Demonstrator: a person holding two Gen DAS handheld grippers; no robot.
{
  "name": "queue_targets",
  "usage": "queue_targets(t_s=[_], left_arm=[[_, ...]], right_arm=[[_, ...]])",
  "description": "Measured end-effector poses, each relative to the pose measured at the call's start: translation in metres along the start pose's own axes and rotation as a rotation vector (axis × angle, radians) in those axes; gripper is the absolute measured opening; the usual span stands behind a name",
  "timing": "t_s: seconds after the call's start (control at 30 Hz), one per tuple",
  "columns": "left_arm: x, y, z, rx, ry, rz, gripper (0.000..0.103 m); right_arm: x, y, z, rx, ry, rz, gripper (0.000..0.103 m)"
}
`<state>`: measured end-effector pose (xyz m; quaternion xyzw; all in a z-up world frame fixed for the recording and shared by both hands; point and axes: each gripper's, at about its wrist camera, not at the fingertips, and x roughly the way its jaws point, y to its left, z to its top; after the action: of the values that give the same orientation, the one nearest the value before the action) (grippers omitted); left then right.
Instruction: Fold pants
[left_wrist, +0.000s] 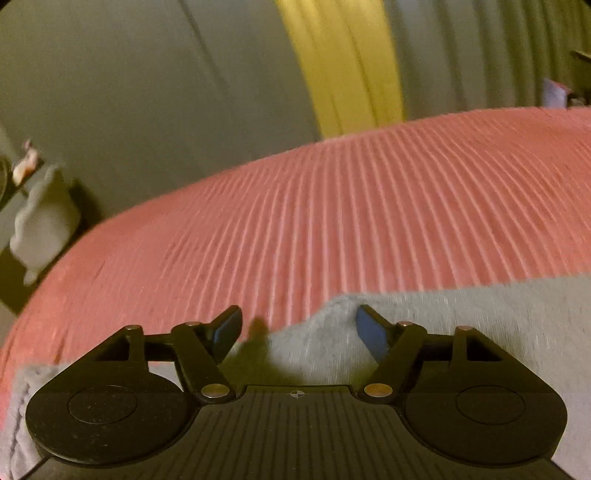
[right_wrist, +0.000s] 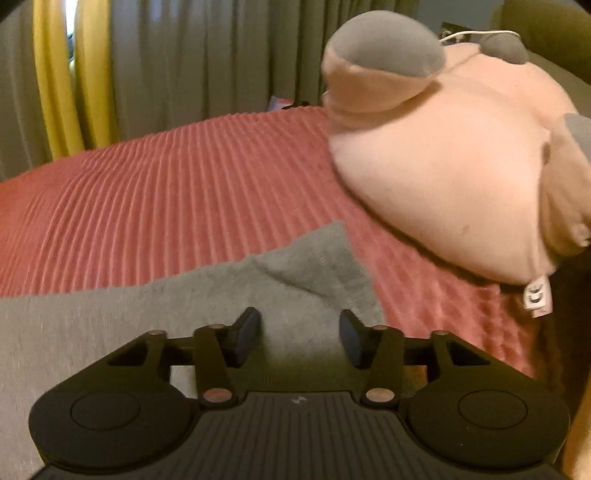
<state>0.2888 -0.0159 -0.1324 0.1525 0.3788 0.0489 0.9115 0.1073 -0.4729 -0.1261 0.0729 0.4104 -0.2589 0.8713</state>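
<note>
One pair of grey pants (right_wrist: 110, 317), one red bedspread (left_wrist: 332, 221), one pink plush toy (right_wrist: 443, 166) at two o'clock, two grippers, and perhaps two yellow curtain strips (right_wrist: 55, 92) at ten o'clock.

Dim warm indoor light; motion blur throughout; strong fisheye bending at edges; dark vignetted corners.

Left gripper (left_wrist: 298, 328) level, fingers (left_wrist: 371, 334) spread wide, nothing between them, right gripper (right_wrist: 298, 334) level, fingers (right_wrist: 246, 332) likewise apart, blue pads facing inward
</note>
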Motion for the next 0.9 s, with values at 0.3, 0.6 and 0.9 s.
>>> queue_targets(t_s=[0.3, 0.6, 0.9], left_arm=[[-0.05, -0.008, -0.011, -0.056, -0.028, -0.102, 0.069], [-0.117, 0.038, -0.026, -0.098, -0.046, -0.198, 0.076], [-0.13, 0.037, -0.095, -0.102, 0.074, -0.284, 0.076]], right_arm=[[-0.007, -0.015, 0.001, 0.048, -0.026, -0.007, 0.062], [-0.042, -0.043, -0.025, 0.154, -0.048, -0.099, 0.08], [-0.08, -0.031, -0.106, 0.276, 0.062, 0.123, 0.035]])
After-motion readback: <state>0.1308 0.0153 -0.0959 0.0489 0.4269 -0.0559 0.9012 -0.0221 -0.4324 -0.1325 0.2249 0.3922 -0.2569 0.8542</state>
